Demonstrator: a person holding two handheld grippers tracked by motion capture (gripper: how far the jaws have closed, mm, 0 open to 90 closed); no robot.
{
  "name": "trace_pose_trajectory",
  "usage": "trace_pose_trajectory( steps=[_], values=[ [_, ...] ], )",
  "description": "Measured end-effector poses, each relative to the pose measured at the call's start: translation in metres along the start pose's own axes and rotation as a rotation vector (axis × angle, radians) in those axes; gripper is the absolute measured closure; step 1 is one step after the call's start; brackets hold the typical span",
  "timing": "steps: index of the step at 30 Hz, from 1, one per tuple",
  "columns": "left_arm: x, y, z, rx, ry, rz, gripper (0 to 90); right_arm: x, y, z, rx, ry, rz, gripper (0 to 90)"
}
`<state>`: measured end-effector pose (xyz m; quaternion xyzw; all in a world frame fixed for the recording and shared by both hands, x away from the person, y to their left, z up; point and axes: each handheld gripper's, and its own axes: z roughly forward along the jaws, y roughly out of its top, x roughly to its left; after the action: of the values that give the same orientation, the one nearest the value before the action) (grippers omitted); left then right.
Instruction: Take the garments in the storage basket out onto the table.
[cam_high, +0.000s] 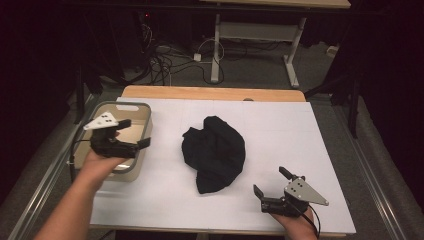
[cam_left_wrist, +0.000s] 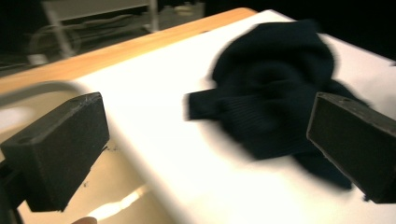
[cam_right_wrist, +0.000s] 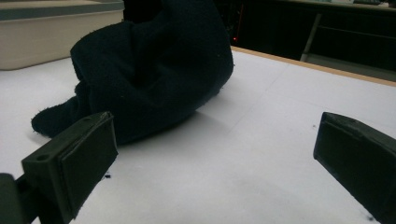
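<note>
A crumpled black cloth (cam_high: 215, 152) lies in a heap in the middle of the white table (cam_high: 280, 130). My left gripper (cam_high: 135, 132) hovers over the beige bin (cam_high: 145, 117) at the table's left, jaws open and empty, pointing right toward the cloth (cam_left_wrist: 275, 98). My right gripper (cam_high: 270, 182) is held near the front right edge, open and empty, with its jaws aimed at the cloth (cam_right_wrist: 154, 70) from a short distance away. Neither gripper touches the cloth.
The beige bin (cam_right_wrist: 51, 37) stands at the left edge of the table; its inside looks bare (cam_left_wrist: 51, 135). A wooden strip (cam_high: 210, 93) runs along the table's far edge. Beyond it stand another table's legs and cables on the floor (cam_high: 180, 60).
</note>
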<state>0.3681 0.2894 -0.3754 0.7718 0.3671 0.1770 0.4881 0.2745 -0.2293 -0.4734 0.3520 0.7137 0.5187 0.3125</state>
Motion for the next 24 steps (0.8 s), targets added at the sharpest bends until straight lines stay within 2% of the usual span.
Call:
trace_pose_trajectory(
  steps=[3,5,9,12,15,17,19,21,24],
  values=[
    [0.026,-0.006,-0.019,0.014,0.072,-0.002,0.0,0.002,0.000,0.002,0.003,0.001,-0.002,0.3],
    [0.045,-0.013,-0.031,0.036,0.114,-0.023,0.0,0.004,0.000,0.004,0.007,0.005,-0.004,0.3],
    [0.075,-0.032,-0.052,0.067,0.207,-0.044,0.0,0.008,0.000,0.008,0.017,0.015,-0.014,0.3],
    [0.092,-0.052,-0.065,0.061,0.239,-0.082,0.0,0.012,0.000,0.010,0.022,0.028,-0.018,0.3],
    [0.100,-0.073,-0.075,0.049,0.252,-0.127,0.0,0.016,0.001,0.013,0.026,0.040,-0.018,0.3],
    [0.098,-0.085,-0.083,0.019,0.245,-0.141,0.0,0.019,0.005,0.015,0.029,0.046,-0.019,0.3],
    [0.087,-0.095,-0.091,-0.026,0.234,-0.150,0.0,0.024,0.010,0.017,0.016,0.058,-0.014,0.3],
    [0.068,-0.104,-0.098,-0.061,0.225,-0.140,0.0,0.029,0.017,0.018,0.006,0.076,-0.029,0.3],
    [0.030,-0.114,-0.101,-0.092,0.200,-0.122,0.0,0.036,0.028,0.024,-0.005,0.103,-0.039,0.9]
  ],
)
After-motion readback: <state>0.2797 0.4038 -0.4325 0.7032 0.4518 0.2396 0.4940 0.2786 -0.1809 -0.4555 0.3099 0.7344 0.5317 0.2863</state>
